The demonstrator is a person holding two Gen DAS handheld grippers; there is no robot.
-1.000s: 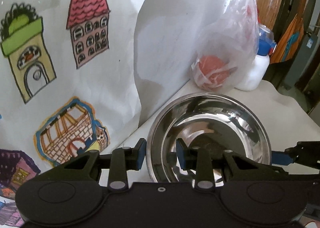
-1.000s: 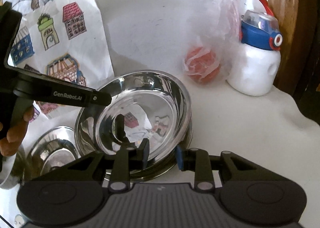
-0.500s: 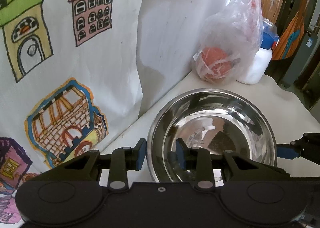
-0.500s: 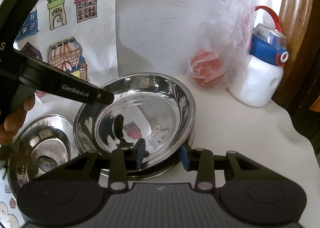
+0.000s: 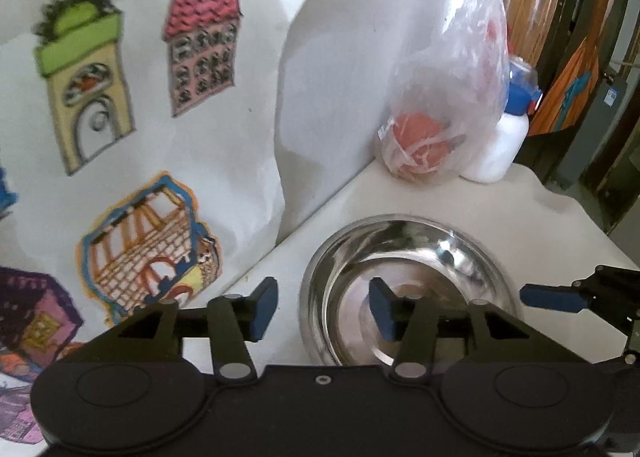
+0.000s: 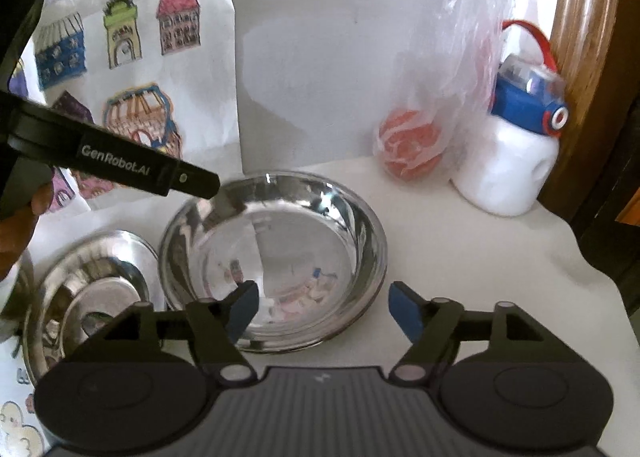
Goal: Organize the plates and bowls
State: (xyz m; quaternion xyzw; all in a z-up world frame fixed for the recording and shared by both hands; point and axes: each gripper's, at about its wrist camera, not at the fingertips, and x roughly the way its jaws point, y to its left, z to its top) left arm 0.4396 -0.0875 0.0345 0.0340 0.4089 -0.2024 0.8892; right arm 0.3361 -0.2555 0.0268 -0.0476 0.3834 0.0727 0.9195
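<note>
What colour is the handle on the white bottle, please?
Red, on the bottle; clearest in the right wrist view.

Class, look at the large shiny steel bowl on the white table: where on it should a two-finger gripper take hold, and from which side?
Probably the thin rim of the large shiny steel bowl at its near edge, from above: one finger inside, one outside. The curved wall is too wide and slick to span.

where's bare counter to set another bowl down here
Bare counter lies right of the large steel bowl, running from the white bottle toward the near edge. A narrower strip sits behind the bowl, before the bagged fruit. Left is crowded: the smaller steel dish touches the bowl.
</note>
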